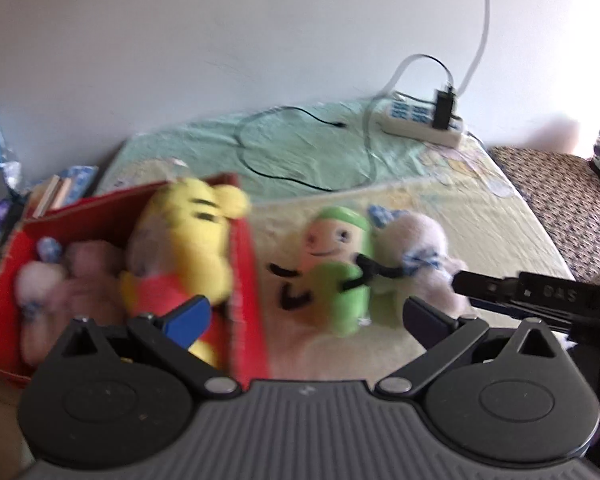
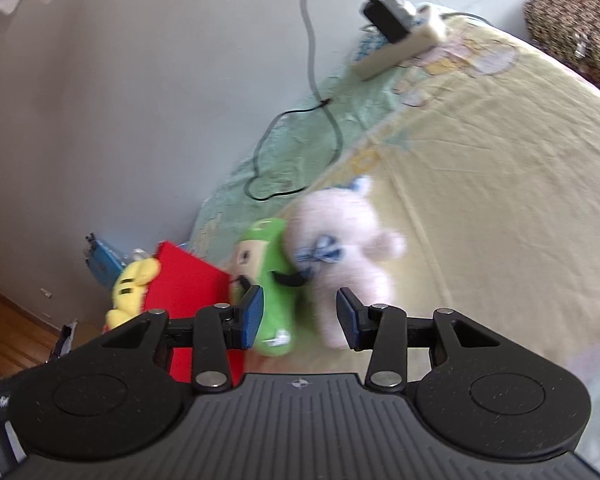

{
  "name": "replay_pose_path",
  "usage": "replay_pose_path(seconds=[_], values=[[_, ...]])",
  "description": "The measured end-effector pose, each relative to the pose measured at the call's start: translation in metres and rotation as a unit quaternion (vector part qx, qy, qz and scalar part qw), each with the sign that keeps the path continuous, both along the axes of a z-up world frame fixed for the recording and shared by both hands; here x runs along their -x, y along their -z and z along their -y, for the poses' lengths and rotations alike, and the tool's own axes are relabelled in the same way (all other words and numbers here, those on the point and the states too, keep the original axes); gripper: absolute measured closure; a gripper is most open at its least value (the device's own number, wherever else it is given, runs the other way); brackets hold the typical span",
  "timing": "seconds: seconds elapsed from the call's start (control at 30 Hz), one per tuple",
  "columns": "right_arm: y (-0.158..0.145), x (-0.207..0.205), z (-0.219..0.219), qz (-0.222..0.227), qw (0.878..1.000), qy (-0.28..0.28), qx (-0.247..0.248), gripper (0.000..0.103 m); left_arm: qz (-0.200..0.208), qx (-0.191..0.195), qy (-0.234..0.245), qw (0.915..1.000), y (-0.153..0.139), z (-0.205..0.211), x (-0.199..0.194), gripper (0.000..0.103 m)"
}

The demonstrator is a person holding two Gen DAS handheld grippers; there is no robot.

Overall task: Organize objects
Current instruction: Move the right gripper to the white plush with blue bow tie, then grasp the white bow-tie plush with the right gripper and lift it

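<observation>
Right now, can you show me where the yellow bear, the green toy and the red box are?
yellow bear (image 1: 198, 220), left wrist view, on its face.
green toy (image 2: 274, 280), right wrist view, on its body.
red box (image 1: 246, 276), left wrist view, on its right wall.

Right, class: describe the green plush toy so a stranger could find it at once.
Find the red box on the yellow bedspread. Just outside its wall lies the green plush toy, against a pale pink plush. It alone is green, with a peach smiling face and thin black arms.
</observation>
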State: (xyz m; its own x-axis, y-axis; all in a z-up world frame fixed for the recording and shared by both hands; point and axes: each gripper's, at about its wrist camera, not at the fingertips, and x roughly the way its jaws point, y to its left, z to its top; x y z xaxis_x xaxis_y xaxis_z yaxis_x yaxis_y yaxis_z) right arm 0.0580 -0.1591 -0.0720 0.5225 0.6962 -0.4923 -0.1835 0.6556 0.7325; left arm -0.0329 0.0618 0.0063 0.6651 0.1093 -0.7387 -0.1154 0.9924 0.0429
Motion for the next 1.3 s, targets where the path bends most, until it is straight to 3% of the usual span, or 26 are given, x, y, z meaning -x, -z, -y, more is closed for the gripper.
replay_pose_path(seconds=[0.23,0.33,0.43,0.6,0.7,0.83,1.3], values=[[0.023,-0.021,0.012,-0.03,0.999,0.0,0.014,0.053,-0.045,0.035,0.024,0.9981,0.042,0.026,-0.032,0.001],[0.032,-0.03,0.011,-0.042,0.999,-0.007,0.014,0.053,-0.06,0.011,0.03,0.9977,0.059,0.04,-0.043,0.001],[0.039,-0.035,0.008,-0.055,0.998,-0.02,0.004,0.054,-0.084,0.023,0.032,0.9957,0.07,0.045,-0.052,0.002],[0.045,-0.041,0.001,-0.062,0.997,-0.034,-0.006,0.055,-0.095,0.011,0.025,0.9951,0.079,0.049,-0.056,0.002],[0.045,-0.043,-0.001,-0.065,0.997,-0.044,-0.015,0.068,-0.103,0.012,0.019,0.9945,0.082,0.047,-0.06,0.002],[0.043,-0.042,0.0,-0.06,0.997,-0.05,-0.015,0.071,-0.111,0.016,0.018,0.9935,0.086,0.046,-0.062,0.002],[0.043,-0.004,0.021,-0.083,0.995,-0.061,-0.019,0.072,-0.131,0.036,0.049,0.9896,0.096,0.051,-0.046,0.002]])
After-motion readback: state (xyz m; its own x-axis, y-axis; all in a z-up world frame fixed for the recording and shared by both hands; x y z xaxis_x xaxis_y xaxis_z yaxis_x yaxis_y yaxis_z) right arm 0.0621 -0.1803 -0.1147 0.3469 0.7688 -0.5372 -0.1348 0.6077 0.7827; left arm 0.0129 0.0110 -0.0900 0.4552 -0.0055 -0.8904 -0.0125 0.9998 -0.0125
